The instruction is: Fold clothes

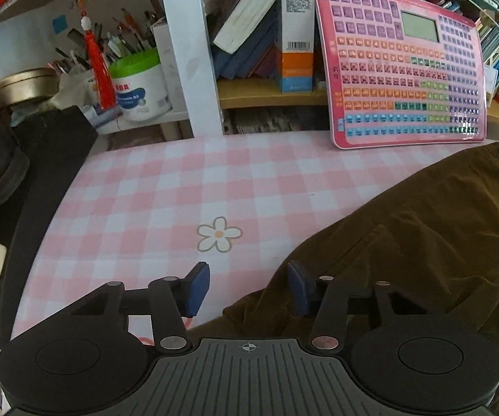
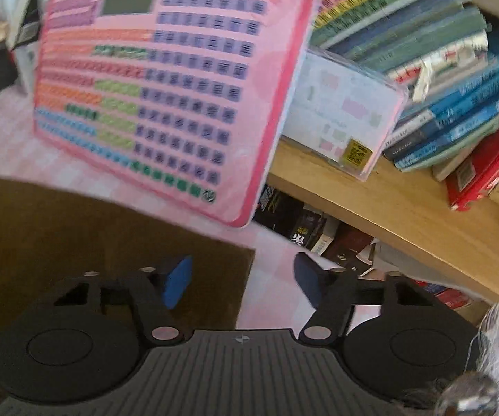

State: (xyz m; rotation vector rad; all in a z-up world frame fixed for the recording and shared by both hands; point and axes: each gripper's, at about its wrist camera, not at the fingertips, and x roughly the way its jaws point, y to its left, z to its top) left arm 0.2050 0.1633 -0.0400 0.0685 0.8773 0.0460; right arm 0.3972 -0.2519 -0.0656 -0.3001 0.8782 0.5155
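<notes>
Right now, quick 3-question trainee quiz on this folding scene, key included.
1. True or false: the left gripper is shut on the brown garment.
2. What leans against the bookshelf behind the garment? A) pink keyboard toy B) mirror C) laptop
3. Fill in: the tablecloth is pink and white ____.

Key: 1 false: both grippers, including the right gripper, are open, fingers holding nothing. 2 A, the pink keyboard toy. 3 checked.

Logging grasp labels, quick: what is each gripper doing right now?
Left gripper: open, holding nothing, at the edge of the brown garment.
Right gripper: open, holding nothing, over the garment's corner.
</notes>
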